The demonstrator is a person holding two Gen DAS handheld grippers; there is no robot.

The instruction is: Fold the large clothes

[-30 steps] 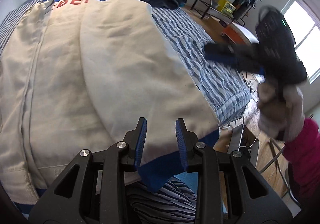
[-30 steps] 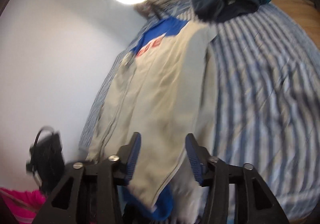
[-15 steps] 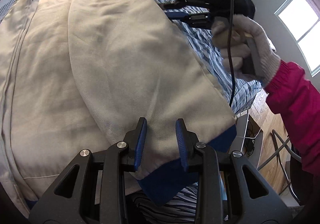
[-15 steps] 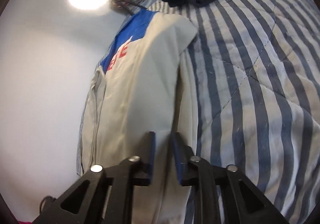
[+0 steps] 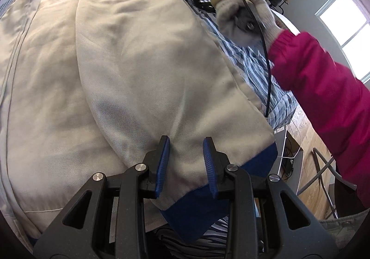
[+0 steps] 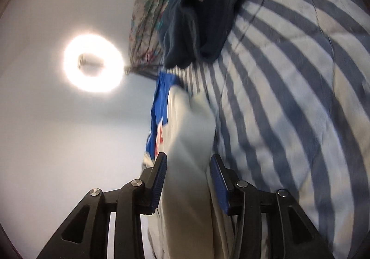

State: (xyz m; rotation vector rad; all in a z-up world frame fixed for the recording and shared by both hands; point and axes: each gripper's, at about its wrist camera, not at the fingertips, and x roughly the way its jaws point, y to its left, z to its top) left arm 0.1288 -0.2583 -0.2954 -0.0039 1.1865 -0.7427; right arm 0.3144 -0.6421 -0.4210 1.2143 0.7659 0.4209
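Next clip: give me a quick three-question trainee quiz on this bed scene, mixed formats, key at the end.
1. True or false: the cream jacket lies on a striped bed cover.
2. What colour is the cuff below the left gripper?
3. The dark garment lies: A) beyond the jacket, B) under it, C) on the floor.

Key: 1 true; 2 blue; 3 A.

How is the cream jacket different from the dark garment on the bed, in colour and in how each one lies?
Colour: the cream jacket has blue trim and red letters; the dark garment is navy all over. Pose: the jacket lies spread flat, with a sleeve folded across it; the dark garment lies bunched in a heap. Place: the jacket is close to both grippers, and the dark garment is beyond its far end. Both lie on the striped bedcover.
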